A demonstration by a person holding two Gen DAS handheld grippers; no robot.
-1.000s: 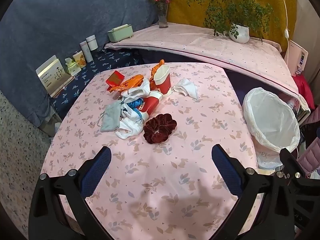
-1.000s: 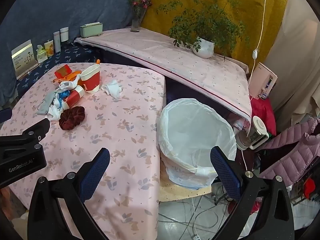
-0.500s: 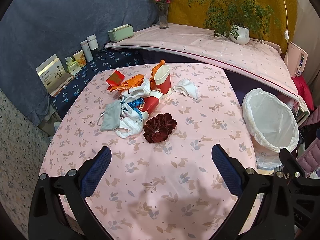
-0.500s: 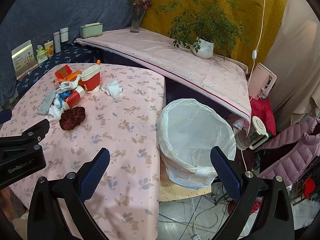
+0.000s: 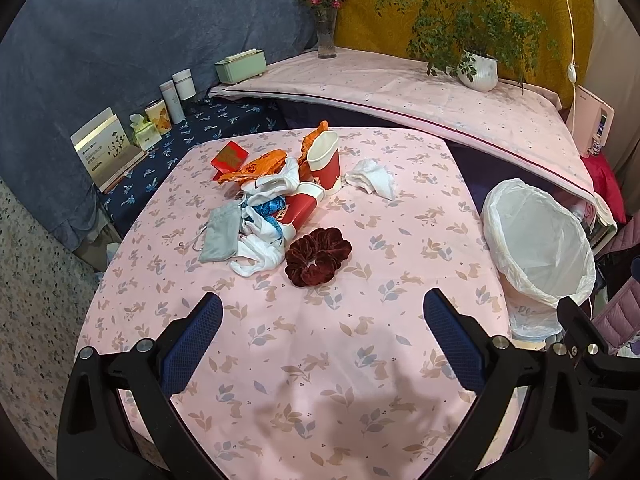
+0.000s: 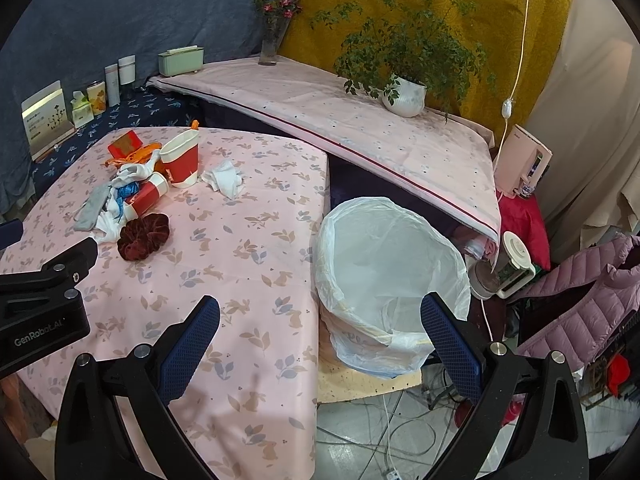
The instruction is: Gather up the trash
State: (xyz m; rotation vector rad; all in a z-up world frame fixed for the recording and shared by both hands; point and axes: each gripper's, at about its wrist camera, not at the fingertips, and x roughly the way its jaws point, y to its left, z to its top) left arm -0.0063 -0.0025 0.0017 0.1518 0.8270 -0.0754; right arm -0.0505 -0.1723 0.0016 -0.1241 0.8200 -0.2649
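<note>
Right, both tongs spread and empty: left gripper [image 5: 322, 322] faces the trash pile [image 5: 276, 204] ahead, right gripper [image 6: 320, 324] over the lined bin [image 6: 384, 264]. Risk is a careless grab snagging the velvet scrunchie [image 5: 318, 256], nearest the left fingertips, or tipping the upright cup [image 5: 326, 162].

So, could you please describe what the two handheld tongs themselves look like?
Both the left tongs and right tongs have matte black angular frames with silver screws and dark blue textured pads on the fingers. White "GenRobot.AI" lettering marks the left unit's body.

Velvety scrunchie [image 5: 318, 256], matt printed tablecloth [image 5: 320, 360], thin glossy bin liner [image 5: 536, 240]
</note>
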